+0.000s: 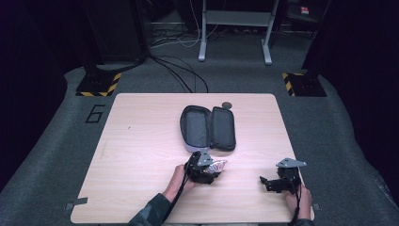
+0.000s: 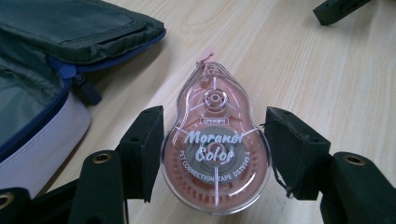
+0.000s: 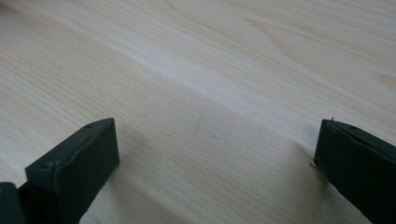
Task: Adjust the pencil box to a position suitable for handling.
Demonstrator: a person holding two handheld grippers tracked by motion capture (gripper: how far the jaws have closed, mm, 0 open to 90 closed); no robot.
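We look down on a pale wooden worktop with a person's forearms coming in from the near edge, each hand holding a black two-jaw claw.

The left claw sits near the middle of the near half of the worktop. It is clamped on a correction tape dispenser, a clear, teardrop-shaped shell with pinkish gears inside and white lettering on top. In the left gripper view we see the two black pads pressed against the dispenser's wide, rounded sides, one on each side, while its narrow tip points away from the claw. From above, the dispenser shows as a pale shape sticking out of the claw toward the right.

Just beyond the left claw lies a dark zip case, opened flat like a book, with both grey-lined halves facing up. In the left gripper view its blue zip and a pale edge lie close by on the left, apart from the dispenser. A small dark round object sits at the far corner of the case; we cannot tell what it is.

The right claw rests near the right-hand near corner of the worktop, well apart from the left one. Its jaws stand wide apart, with bare wood between them.
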